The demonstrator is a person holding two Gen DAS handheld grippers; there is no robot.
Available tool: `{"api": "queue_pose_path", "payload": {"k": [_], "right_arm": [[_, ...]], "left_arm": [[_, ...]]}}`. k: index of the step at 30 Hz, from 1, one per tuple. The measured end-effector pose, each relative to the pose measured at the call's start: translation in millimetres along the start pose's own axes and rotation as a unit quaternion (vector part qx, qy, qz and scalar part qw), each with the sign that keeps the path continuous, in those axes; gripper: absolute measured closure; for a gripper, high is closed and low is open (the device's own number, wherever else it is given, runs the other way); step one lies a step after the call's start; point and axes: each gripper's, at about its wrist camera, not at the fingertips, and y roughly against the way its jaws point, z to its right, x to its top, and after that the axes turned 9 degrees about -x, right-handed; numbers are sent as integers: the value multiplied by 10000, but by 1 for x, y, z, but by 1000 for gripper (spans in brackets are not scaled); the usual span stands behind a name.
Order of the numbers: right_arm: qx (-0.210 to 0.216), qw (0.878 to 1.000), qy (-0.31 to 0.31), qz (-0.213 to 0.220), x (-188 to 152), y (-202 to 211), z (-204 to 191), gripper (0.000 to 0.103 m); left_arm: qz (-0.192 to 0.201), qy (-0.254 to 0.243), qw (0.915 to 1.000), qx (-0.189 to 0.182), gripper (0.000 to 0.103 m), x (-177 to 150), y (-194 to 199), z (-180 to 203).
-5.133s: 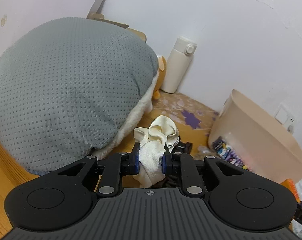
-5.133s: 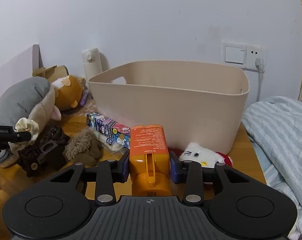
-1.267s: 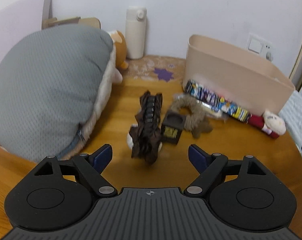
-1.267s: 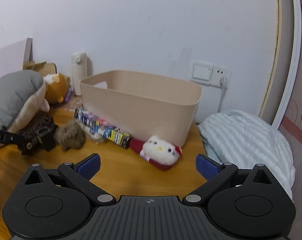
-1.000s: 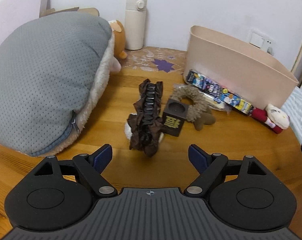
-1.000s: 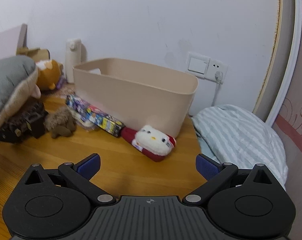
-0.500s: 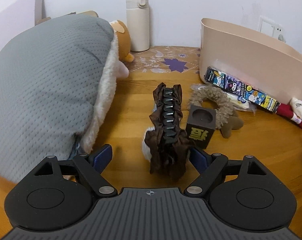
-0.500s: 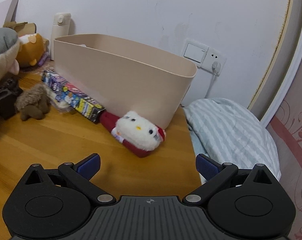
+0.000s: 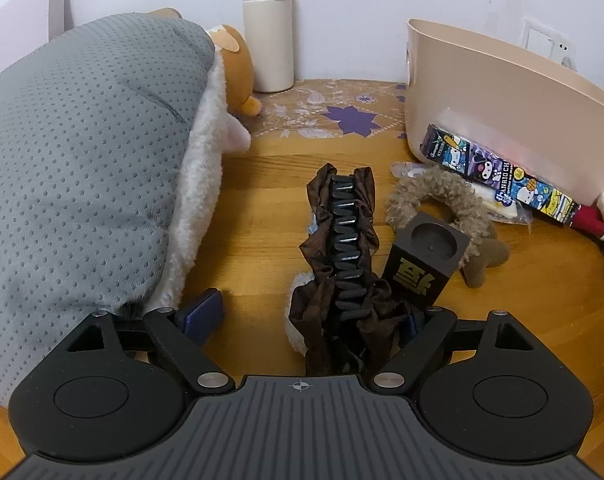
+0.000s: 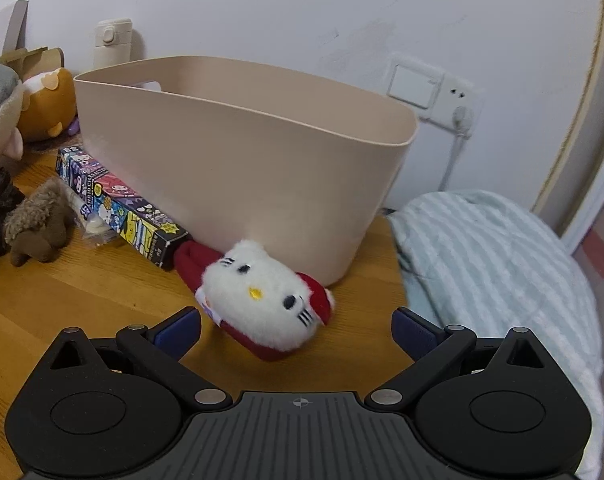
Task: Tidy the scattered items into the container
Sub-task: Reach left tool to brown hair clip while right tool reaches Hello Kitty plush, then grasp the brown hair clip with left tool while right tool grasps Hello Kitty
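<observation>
On the left, the left claw is held wide open low over the wooden tabletop, its blue pads set either side of the long brown fabric-covered hair clip with black teeth, nothing being gripped yet. Just right of the clip a small black cube with a gold character and a round recess is seen touching or nearly touching it, and a curly brown fuzzy scrunchie lies behind the cube. A likely fault is judged here: the right pad could catch the cube and knock it over, or only loose fabric could be pinched so that the clip slips out on lifting. Further right, the beige plastic storage container stands against the wall, with a long cartoon-printed box lying along its base. The right claw is likewise spread open and empty, with the white cat plush in red clothing lying between its pads, close to the tabletop's edge; a skewed squeeze on so soft a body could push it toward that edge. The tabletop is of warm wood grain with a purple floral mat at the back; a large grey dotted cushion, a cream flask and a white wall complete the room, with striped pale bedding at far right.
</observation>
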Motion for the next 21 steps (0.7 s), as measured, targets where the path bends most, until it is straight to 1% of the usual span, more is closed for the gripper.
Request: {"api": "queue_pose_path", "payload": {"k": [2, 6, 10, 13, 15, 16, 18, 20, 21], "right_arm": [[93, 9999, 34, -26, 2, -7, 0, 0], [76, 9996, 259, -75, 7, -17, -6, 0], [274, 9989, 377, 1, 11, -17, -11, 1], [376, 9983, 433, -44, 13, -20, -15, 12], [472, 9979, 420, -138, 13, -24, -17, 22], [499, 9977, 422, -163, 13, -25, -16, 24], [557, 9976, 389, -148, 12, -24, -17, 30], [588, 9975, 351, -158, 12, -25, -15, 33], [609, 9975, 332, -160, 12, -24, -15, 35]], "left_arm": [[-4, -78, 10000, 6, 18, 0, 0, 4], [2, -209, 9997, -126, 18, 1, -3, 10], [9, -217, 9996, -155, 18, 4, -8, 12], [42, -258, 9994, -226, 18, 8, -15, 14], [56, -235, 9994, -259, 18, 11, -19, 14], [67, -225, 9993, -275, 19, 11, -20, 13], [115, -210, 9991, -357, 26, 11, -21, 12], [180, -235, 9987, -408, 42, 11, -21, 13], [199, -250, 9986, -433, 45, 12, -21, 14]]}}
